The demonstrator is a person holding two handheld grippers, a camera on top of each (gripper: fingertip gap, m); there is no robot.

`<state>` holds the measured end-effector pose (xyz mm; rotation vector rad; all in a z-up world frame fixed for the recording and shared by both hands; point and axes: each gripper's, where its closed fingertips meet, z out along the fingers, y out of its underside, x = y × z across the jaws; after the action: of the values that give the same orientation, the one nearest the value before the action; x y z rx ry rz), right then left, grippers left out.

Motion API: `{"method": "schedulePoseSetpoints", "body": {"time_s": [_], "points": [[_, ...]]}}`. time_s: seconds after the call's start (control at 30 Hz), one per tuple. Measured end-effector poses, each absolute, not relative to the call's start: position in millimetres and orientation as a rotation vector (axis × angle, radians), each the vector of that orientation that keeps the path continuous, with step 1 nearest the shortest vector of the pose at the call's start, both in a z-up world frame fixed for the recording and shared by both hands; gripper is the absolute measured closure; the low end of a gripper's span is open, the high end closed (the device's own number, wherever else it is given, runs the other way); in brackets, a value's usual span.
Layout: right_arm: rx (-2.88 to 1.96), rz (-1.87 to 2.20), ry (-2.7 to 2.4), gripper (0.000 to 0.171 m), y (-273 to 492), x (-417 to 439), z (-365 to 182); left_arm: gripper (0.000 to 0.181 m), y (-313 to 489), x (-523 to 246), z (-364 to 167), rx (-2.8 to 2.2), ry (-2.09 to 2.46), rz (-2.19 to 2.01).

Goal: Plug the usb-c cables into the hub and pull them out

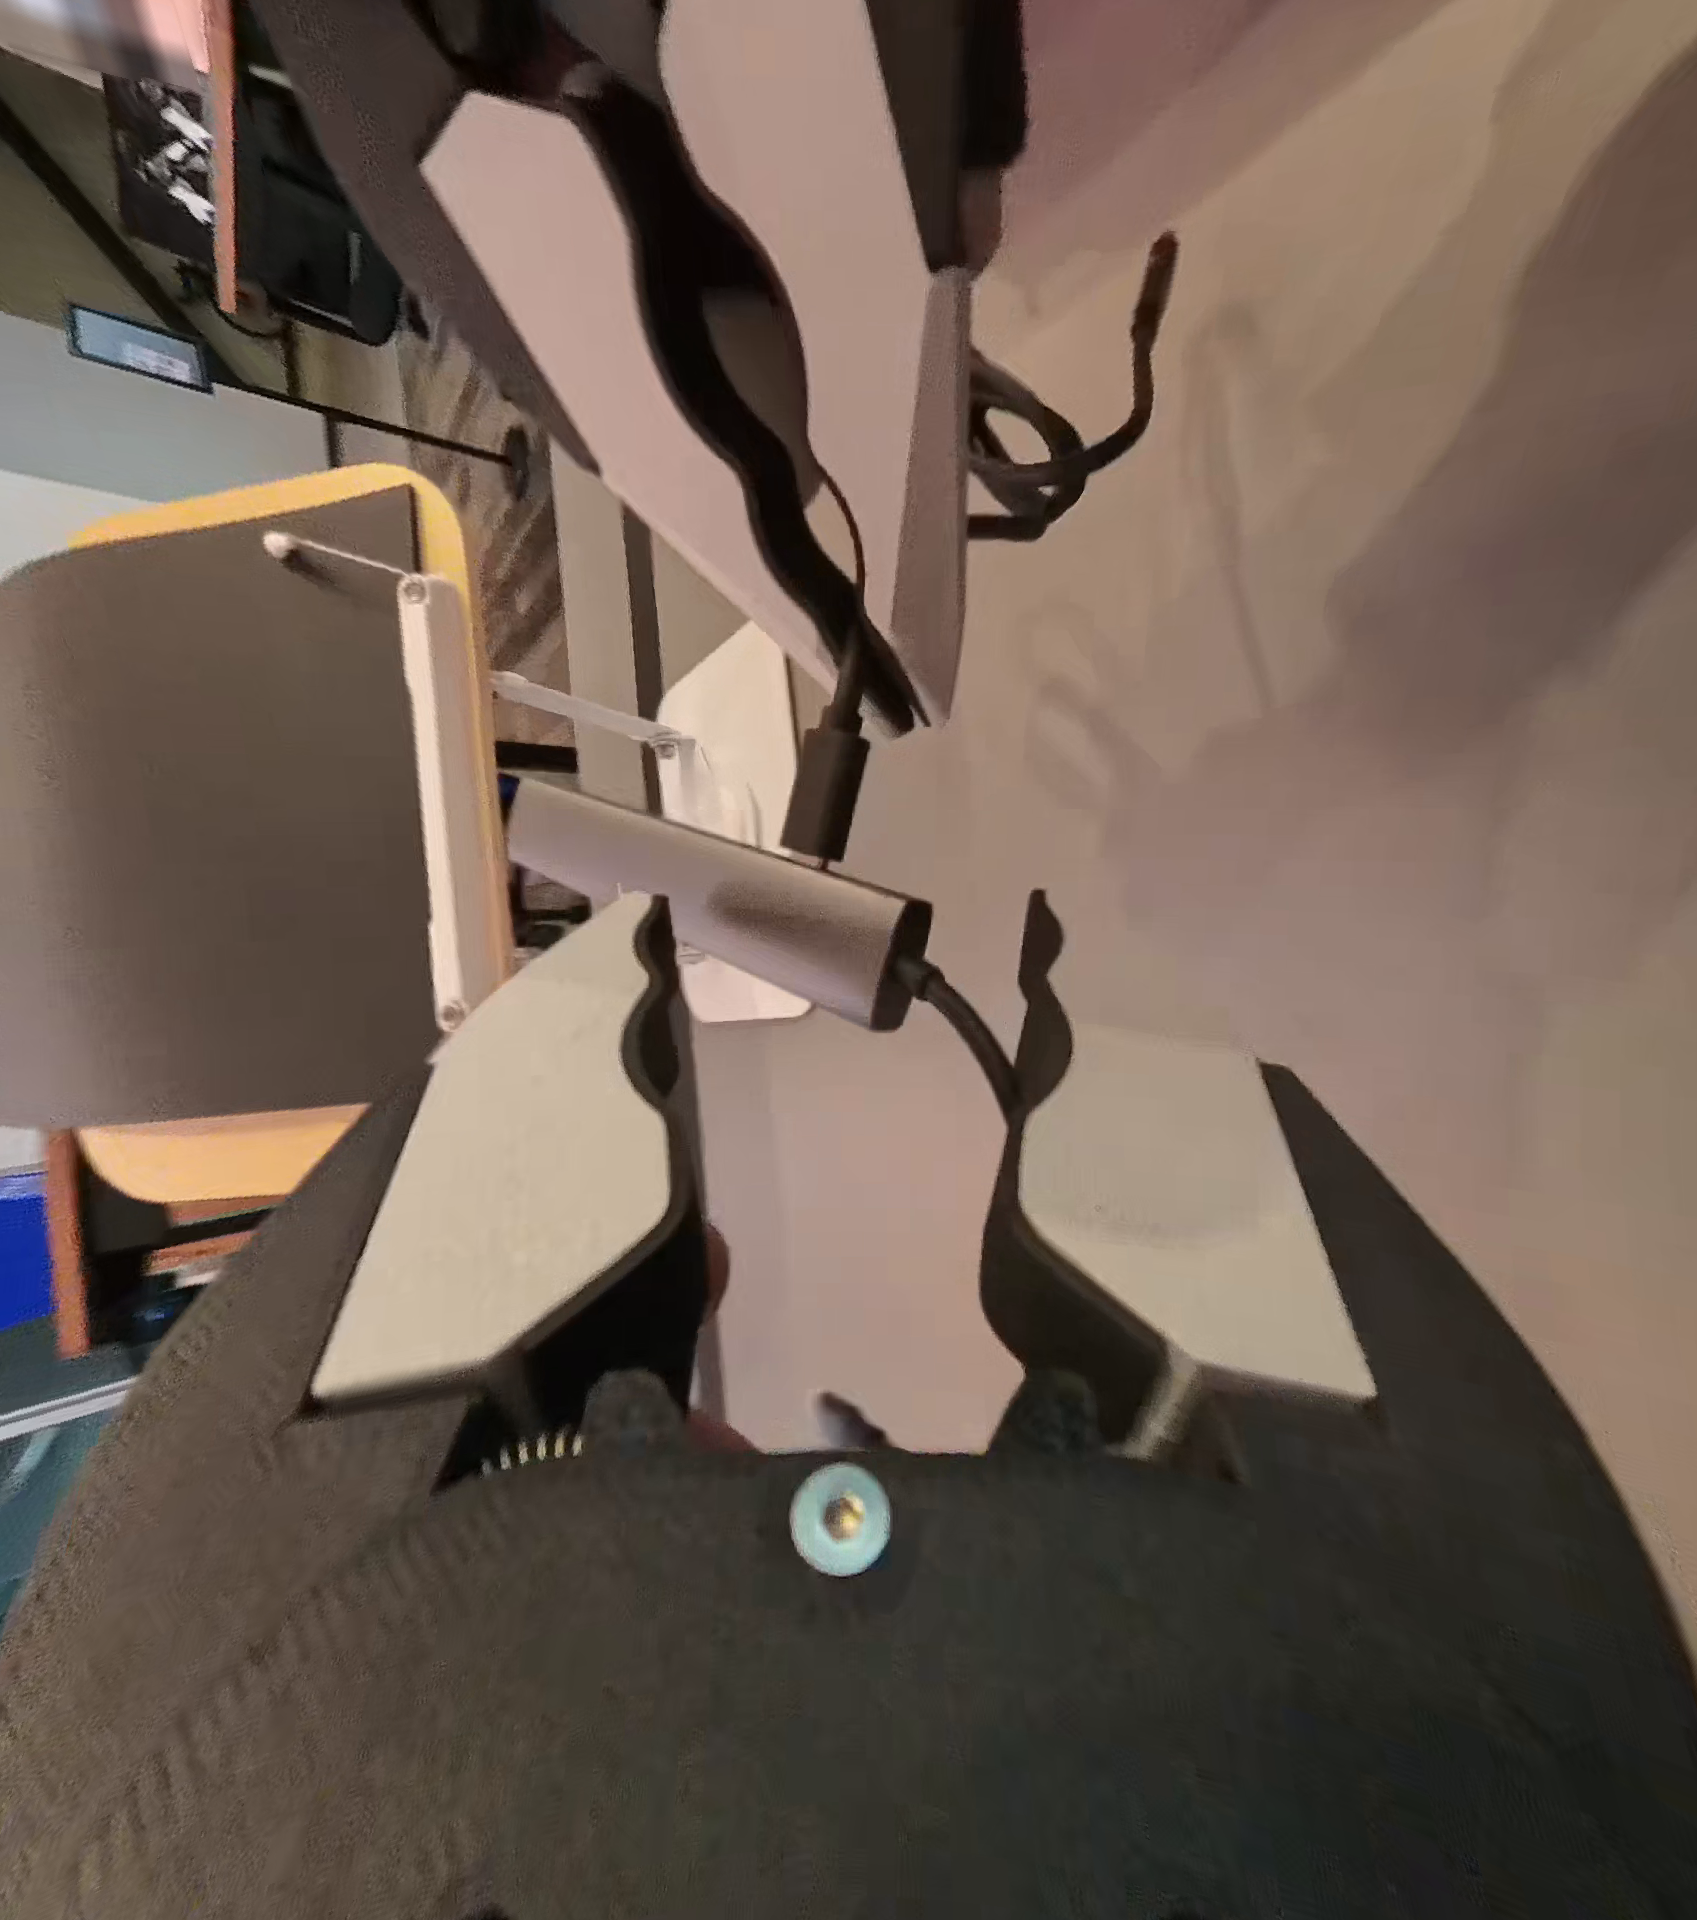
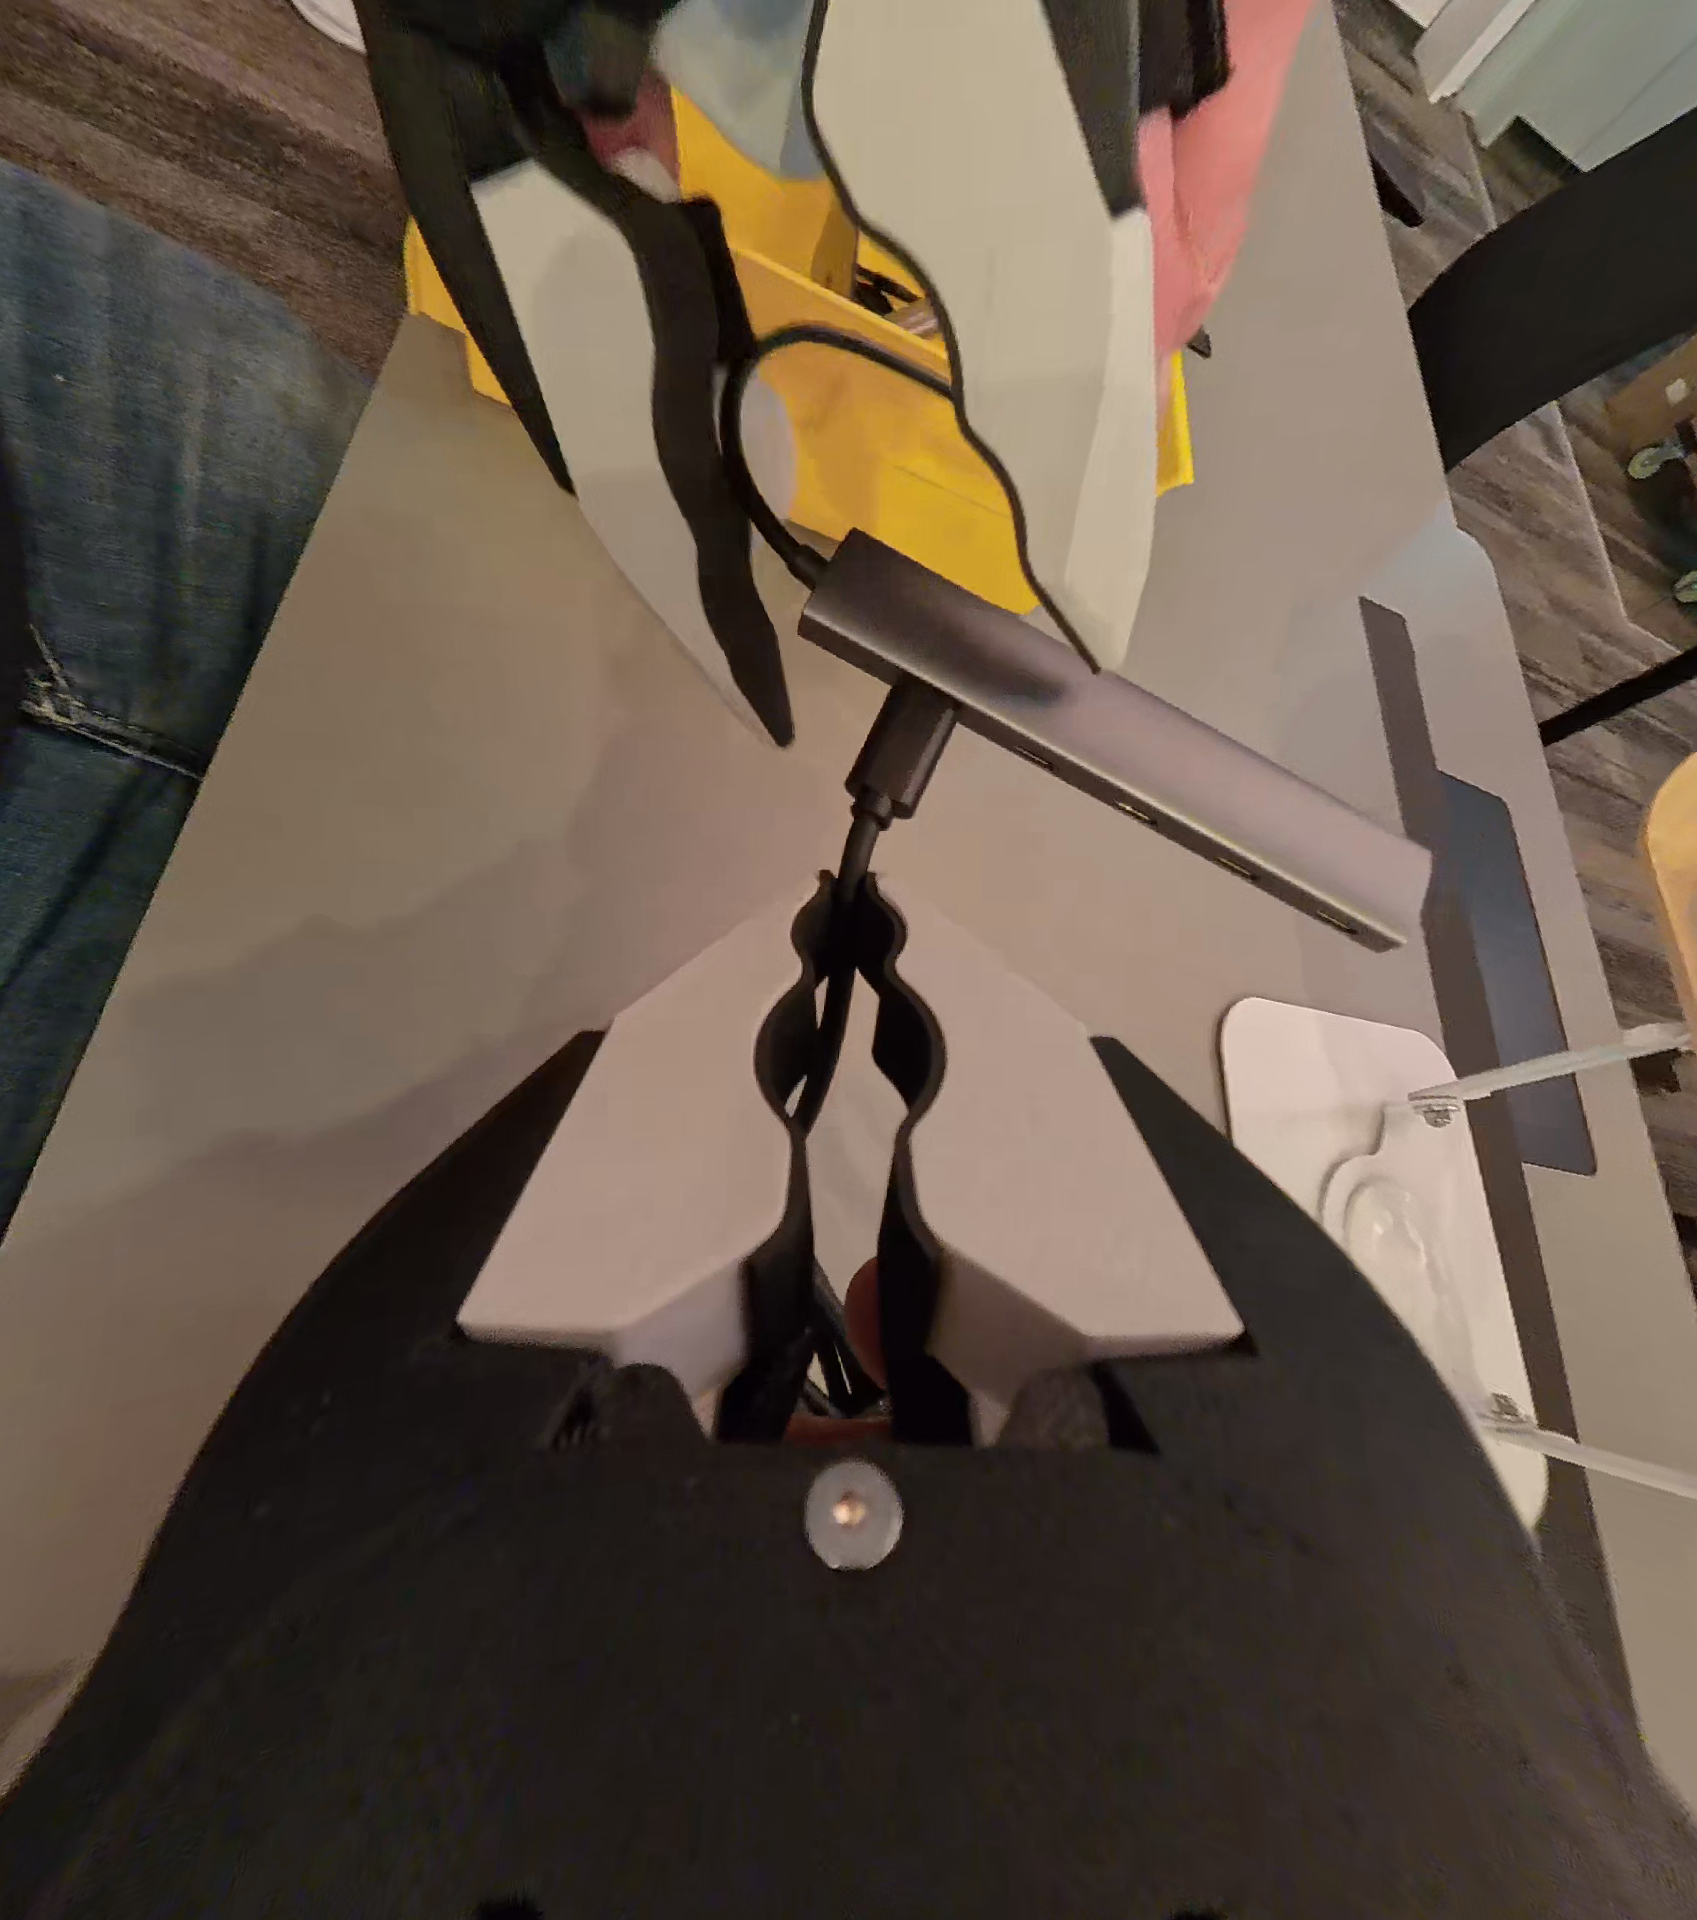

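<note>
The right gripper [image 2: 849, 894] pinched the usb-c cable [image 2: 859, 852] just behind its plug, seated in the hub [image 2: 1083, 717] at twelve o'clock above the worktop [image 2: 470, 727]. The left gripper [image 1: 849, 914] stood wide around the hub's tail end, probably bracing it.

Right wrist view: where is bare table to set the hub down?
Bare grey table lies left of the right gripper, toward the person's jeans. Crowded spots: ahead, around the hub, left gripper and yellow bin; and right, where the white pad and dark strip sit.
</note>
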<state>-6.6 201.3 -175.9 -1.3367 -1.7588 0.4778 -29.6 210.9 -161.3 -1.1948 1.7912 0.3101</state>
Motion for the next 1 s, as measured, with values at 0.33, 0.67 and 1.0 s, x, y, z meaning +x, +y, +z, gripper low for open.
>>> {"method": "schedulePoseSetpoints", "body": {"time_s": [0.33, 0.67, 1.0], "points": [[-1.409, 0.699, -1.723, 0.171, 196, -1, -172, 0.143, 234, -27, -149, -0.906, 1.576, 0.816], [-1.459, 0.458, -1.611, 0.168, 220, -1, -175, 0.172, 249, -30, -155, -1.076, 1.484, 0.872], [-1.475, 0.525, -1.288, 0.157, 228, -14, -155, 0.172, 251, -38, -152, -1.234, 1.409, 0.894]]}}
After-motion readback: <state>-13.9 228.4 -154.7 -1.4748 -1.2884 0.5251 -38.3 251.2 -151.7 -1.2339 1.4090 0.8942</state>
